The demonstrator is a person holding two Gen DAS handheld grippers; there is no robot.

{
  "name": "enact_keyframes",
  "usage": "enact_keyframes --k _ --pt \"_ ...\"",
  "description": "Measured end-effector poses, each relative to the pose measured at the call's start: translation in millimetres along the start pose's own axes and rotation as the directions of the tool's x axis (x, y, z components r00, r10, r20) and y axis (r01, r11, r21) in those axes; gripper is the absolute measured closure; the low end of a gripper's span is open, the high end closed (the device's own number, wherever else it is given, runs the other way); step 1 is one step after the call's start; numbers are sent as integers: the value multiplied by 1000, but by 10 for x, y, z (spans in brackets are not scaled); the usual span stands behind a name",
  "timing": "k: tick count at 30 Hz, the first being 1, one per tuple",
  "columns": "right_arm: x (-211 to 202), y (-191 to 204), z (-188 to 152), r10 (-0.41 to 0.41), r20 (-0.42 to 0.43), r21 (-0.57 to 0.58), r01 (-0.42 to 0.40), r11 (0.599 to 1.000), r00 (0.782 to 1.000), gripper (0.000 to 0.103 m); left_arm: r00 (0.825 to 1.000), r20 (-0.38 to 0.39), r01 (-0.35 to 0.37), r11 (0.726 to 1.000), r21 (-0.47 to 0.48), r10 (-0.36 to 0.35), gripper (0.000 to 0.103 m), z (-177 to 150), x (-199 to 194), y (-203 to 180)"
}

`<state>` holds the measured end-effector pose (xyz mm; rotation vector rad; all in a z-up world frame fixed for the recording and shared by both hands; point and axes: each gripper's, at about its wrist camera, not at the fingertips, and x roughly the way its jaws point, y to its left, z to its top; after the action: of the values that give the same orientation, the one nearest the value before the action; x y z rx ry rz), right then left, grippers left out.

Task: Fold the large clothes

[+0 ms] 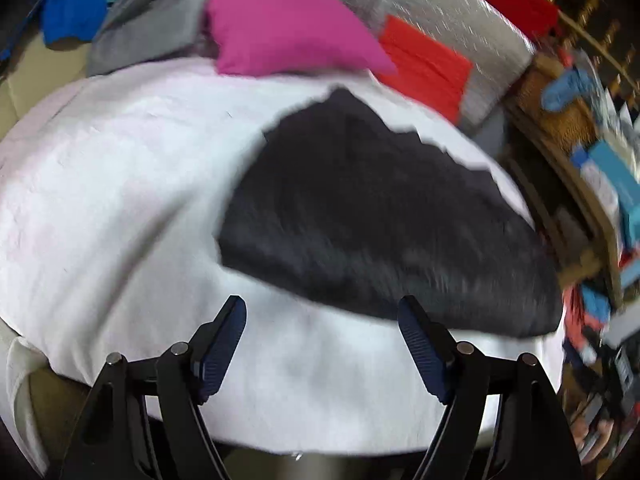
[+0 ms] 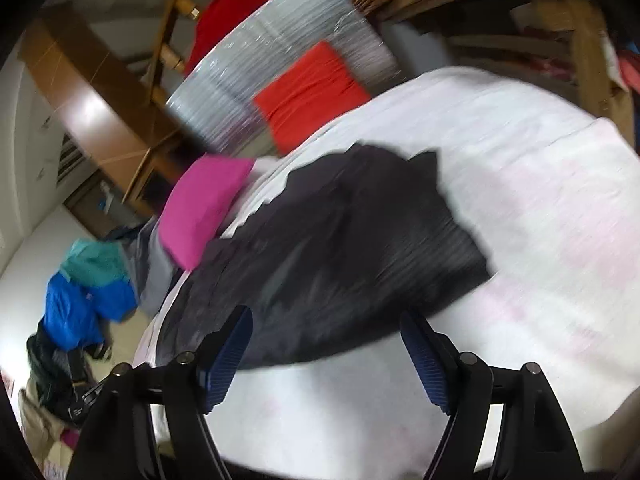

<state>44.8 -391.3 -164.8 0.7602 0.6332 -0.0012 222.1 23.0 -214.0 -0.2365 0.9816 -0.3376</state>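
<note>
A dark grey, nearly black garment (image 1: 372, 224) lies in a folded heap on the white cloth-covered table (image 1: 120, 200). My left gripper (image 1: 322, 308) hovers just short of its near edge, open, with only white cloth between the fingers. In the right wrist view the same dark garment (image 2: 340, 248) stretches across the white table (image 2: 540, 200). My right gripper (image 2: 326, 322) stands open above the garment's near edge, and the blue pads grip nothing. Both views are blurred.
A folded pink piece (image 1: 288, 28) and a folded orange-red piece (image 1: 424, 64) lie at the table's far side, beside a silver wrapped block (image 1: 460, 12). Grey, teal and blue clothes (image 1: 72, 8) are piled at far left. Wooden shelving (image 1: 568, 168) with boxes stands to the right.
</note>
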Motion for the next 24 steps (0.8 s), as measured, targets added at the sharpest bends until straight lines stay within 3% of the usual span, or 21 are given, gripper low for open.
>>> enact_keyframes --k 4,6,11,15,18,24 --pt "324 68 -113 -9 -74 56 13 998 997 23 996 -37 -76 992 105 80 24 -63 142 -255" --pt "445 26 -140 17 -92 118 -6 993 996 23 995 -35 -92 990 110 96 24 -52 190 -315" --pt "640 -153 -209 72 -85 285 -45 957 994 23 995 -80 -57 998 39 61 24 -32 320 -310" --pt "776 -304 -199 86 -48 402 -60 914 995 23 997 -59 -54 999 -6 53 24 24 338 -280" --pt "817 -343 -162 62 0 421 -56 905 998 23 998 -33 -53 998 -47 51 24 90 352 -244" --pt "834 -266 -106 5 19 378 -12 926 1000 23 999 -26 -44 988 -148 40 24 134 493 -126"
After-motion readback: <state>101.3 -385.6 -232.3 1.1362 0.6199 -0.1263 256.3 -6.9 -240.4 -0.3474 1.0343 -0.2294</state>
